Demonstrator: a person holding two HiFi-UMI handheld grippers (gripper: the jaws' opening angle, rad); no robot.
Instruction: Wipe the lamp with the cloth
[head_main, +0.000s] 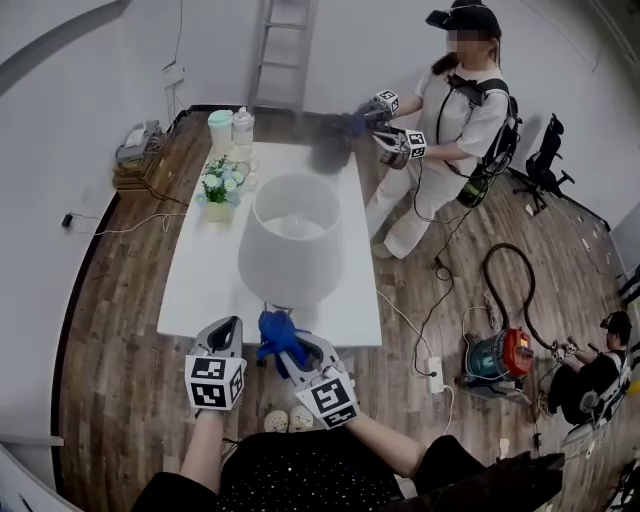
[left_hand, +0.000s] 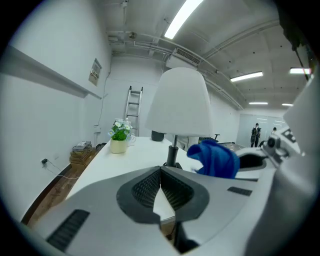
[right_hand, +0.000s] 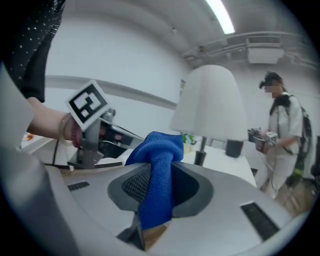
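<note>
One blue cloth (head_main: 277, 335) is clamped in the fingers of your right gripper (head_main: 288, 350), low in the centre of the head view, just below the shade of the white lamp (head_main: 292, 240) that stands on the white worktop (head_main: 195, 290). Your left gripper (head_main: 230, 330) sits just left of it, fingers closed together on nothing. Higher up, a flower pot (head_main: 219, 192) stands at the worktop's left edge, and another person (head_main: 455, 110) holding two grippers stands upper right.
</note>
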